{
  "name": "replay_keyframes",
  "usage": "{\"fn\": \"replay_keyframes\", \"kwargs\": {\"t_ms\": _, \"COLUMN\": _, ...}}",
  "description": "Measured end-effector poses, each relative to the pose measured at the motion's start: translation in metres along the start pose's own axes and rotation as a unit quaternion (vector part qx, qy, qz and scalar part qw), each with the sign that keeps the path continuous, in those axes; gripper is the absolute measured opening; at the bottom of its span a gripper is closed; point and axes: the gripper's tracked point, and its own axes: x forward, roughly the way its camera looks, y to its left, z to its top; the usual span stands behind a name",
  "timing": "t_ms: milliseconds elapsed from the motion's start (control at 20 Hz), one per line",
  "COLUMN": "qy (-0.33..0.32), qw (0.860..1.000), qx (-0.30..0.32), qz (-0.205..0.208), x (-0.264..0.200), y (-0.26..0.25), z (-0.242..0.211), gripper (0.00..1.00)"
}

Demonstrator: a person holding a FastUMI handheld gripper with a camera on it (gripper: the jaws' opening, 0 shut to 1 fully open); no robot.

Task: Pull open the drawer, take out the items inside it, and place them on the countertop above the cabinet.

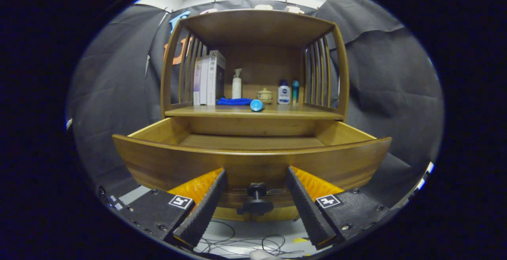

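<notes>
- Dim booth, soft light falling from above onto the cabinet top (257, 16).
- Shelf recess sits in shadow.
- Fisheye bows the drawer front (253, 165) hard.
- Centre sharp; gripper (256, 181) fingers spread wide apart, slightly soft.

Drawer (253, 161) stands pulled open at frame centre. Gripper (256, 179) fingers spread apart, flanking the knob (256, 198) without contact. Countertop (245, 112) above carries books (209, 78), bottles, a blue cloth (234, 101).

Books (209, 78) upright at shelf left, pump btl (237, 84), wires (237, 244) on floor.
</notes>
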Motion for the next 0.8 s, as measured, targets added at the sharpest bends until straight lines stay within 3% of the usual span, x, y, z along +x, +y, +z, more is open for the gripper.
{"fn": "replay_keyframes", "kwargs": {"t_ms": 800, "qy": 0.002, "qw": 1.0, "qx": -0.001, "qz": -0.016, "x": 0.069, "y": 0.009, "z": 0.026, "gripper": 0.98}}
